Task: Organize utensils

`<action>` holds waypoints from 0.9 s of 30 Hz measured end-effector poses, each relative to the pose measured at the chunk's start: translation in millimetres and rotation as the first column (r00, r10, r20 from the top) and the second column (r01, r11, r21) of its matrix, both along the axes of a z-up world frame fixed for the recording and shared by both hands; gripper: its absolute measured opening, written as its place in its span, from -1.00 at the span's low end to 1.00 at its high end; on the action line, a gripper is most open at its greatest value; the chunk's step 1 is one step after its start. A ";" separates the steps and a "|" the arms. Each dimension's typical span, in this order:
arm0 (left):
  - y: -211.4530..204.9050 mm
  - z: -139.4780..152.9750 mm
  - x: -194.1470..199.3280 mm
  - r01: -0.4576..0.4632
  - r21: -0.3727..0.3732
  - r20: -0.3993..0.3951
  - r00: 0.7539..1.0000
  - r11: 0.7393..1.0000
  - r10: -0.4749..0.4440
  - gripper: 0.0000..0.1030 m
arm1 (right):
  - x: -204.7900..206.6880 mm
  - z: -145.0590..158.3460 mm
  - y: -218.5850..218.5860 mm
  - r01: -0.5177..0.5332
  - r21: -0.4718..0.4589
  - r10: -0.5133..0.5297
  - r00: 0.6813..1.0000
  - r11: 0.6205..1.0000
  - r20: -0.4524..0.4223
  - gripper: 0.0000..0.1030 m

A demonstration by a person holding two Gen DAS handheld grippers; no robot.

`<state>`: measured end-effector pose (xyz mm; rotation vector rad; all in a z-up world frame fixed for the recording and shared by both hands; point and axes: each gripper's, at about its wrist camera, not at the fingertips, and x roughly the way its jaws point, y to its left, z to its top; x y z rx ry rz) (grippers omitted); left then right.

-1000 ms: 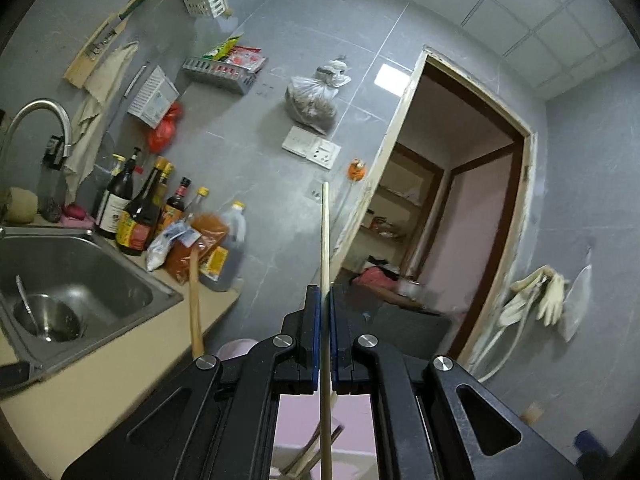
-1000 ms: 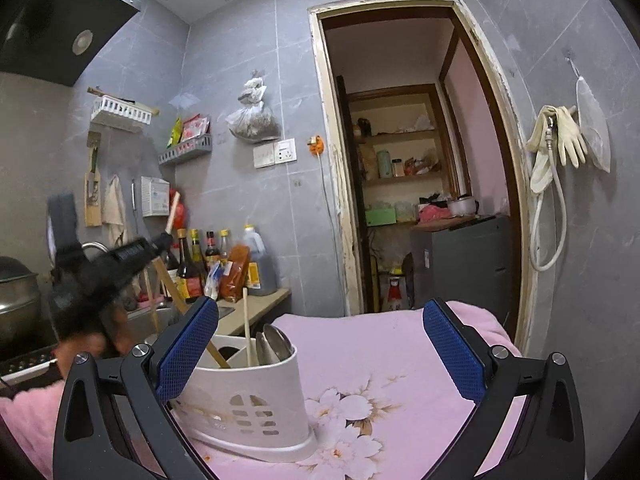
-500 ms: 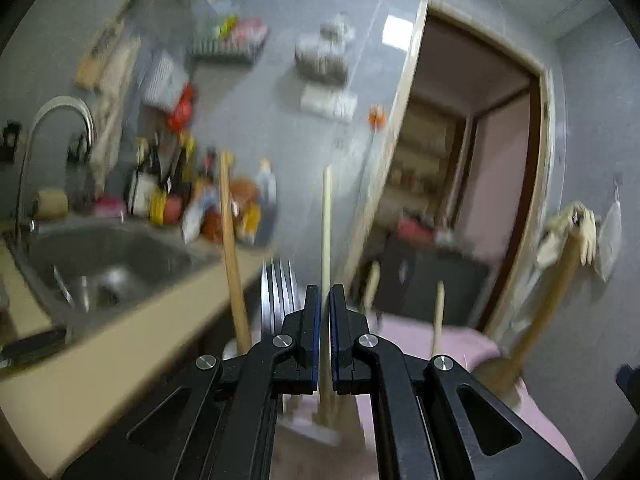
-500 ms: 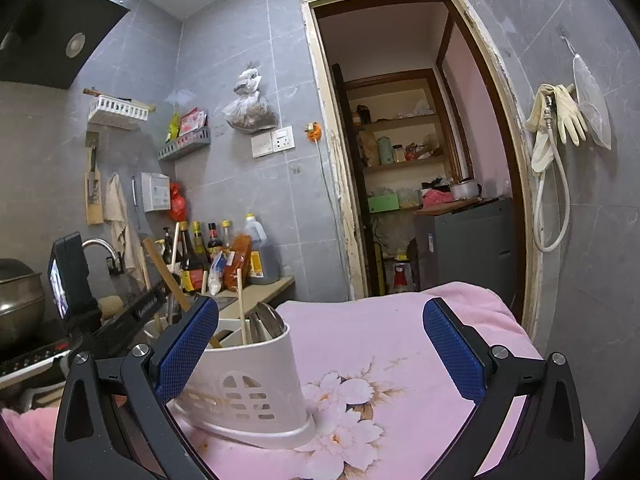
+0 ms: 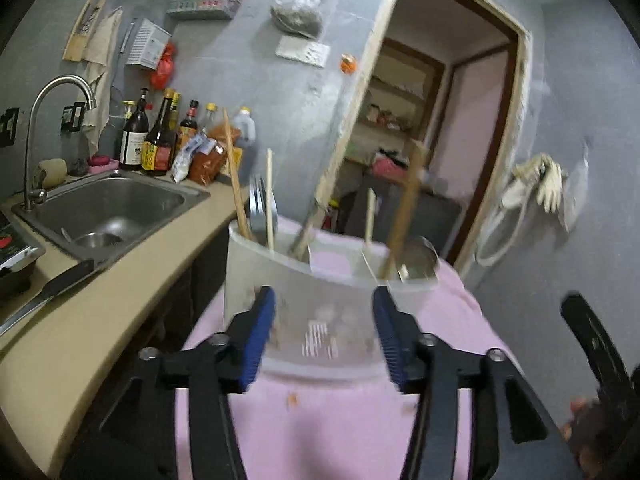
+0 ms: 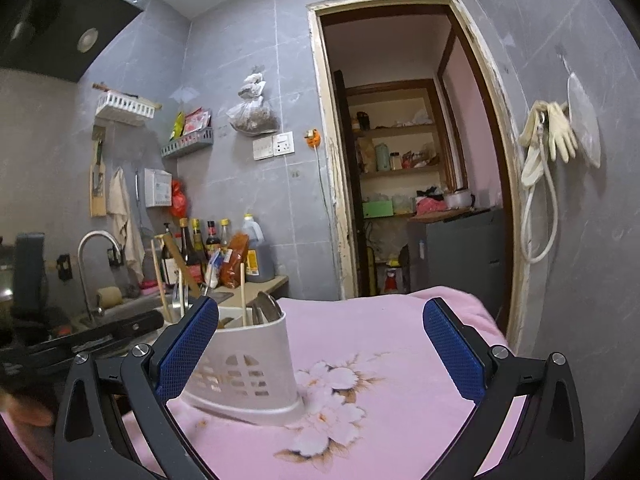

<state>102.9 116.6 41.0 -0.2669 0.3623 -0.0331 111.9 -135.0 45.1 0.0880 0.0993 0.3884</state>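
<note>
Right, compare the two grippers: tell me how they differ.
The left gripper has just been opening, jaws about half apart with the white utensil holder seen between them; the right gripper gapes wider. The left points at the holder; the right looks over the pink cloth. Both are empty, with blue pads.

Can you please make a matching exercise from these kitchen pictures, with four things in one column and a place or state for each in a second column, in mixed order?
Things:
1. utensil holder
2. rubber gloves
3. left gripper
4. metal bowl

Places or states:
A. hanging on the wall beside the doorway
B. lying in the sink
C. standing on the pink cloth
D. jaws open, nothing held

Pairs: 1-C, 2-A, 3-D, 4-B
</note>
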 end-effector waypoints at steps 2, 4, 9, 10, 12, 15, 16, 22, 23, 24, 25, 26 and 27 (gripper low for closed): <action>-9.1 -4.9 -12.9 0.015 0.031 -0.020 1.000 0.999 -0.014 0.11 | -8.2 -1.5 -2.5 0.003 -0.021 -0.003 1.000 1.000 -0.003 1.00; -16.0 -10.3 -24.6 0.028 0.054 -0.040 0.999 0.998 -0.026 0.17 | -18.1 -4.2 -6.1 0.013 -0.041 -0.014 1.000 0.999 -0.013 1.00; -20.4 -21.6 -51.3 0.023 0.070 -0.076 0.997 0.997 -0.017 0.60 | -44.8 -12.2 -18.9 0.020 -0.088 -0.024 0.998 0.996 -0.054 1.00; -21.0 -24.0 -58.0 0.008 0.078 -0.073 0.997 0.997 -0.002 0.61 | -50.2 -13.6 -21.5 0.020 -0.093 -0.026 0.998 0.995 -0.060 1.00; -22.6 -27.5 -67.8 -0.011 0.098 -0.067 0.998 0.995 0.018 0.64 | -62.3 -16.1 -26.1 0.028 -0.102 -0.034 0.998 0.994 -0.055 1.00; -24.5 -30.2 -82.2 -0.052 0.130 -0.036 0.998 0.990 0.057 0.72 | -77.0 -18.5 -29.0 0.051 -0.117 -0.056 0.998 0.992 -0.038 1.00; -25.3 -30.2 -85.8 -0.060 0.137 -0.026 0.998 0.989 0.064 0.75 | -81.4 -18.9 -29.9 0.057 -0.117 -0.061 0.998 0.992 -0.032 1.00; -30.3 -29.8 -100.0 -0.080 0.167 0.024 0.997 0.983 0.077 0.80 | -95.0 -22.0 -34.1 0.088 -0.108 -0.090 0.996 0.990 -0.012 1.00; -30.9 -29.2 -100.6 -0.079 0.170 0.028 0.997 0.982 0.075 0.81 | -95.3 -22.3 -34.8 0.088 -0.106 -0.090 0.996 0.990 -0.014 1.00; -31.2 -29.2 -100.8 -0.078 0.171 0.030 0.997 0.982 0.073 0.82 | -94.9 -22.8 -35.1 0.089 -0.105 -0.092 0.996 0.990 -0.018 1.00; -31.1 -28.8 -101.0 -0.077 0.172 0.032 0.997 0.982 0.072 0.82 | -94.6 -23.4 -35.5 0.091 -0.105 -0.094 0.995 0.990 -0.020 1.00; -31.1 -28.4 -102.1 -0.077 0.172 0.034 0.997 0.982 0.072 0.82 | -95.2 -24.3 -36.4 0.093 -0.103 -0.096 0.995 0.990 -0.022 1.00; -30.9 -28.2 -102.5 -0.076 0.172 0.036 0.997 0.982 0.071 0.83 | -94.6 -24.8 -37.2 0.095 -0.101 -0.098 0.995 0.990 -0.024 1.00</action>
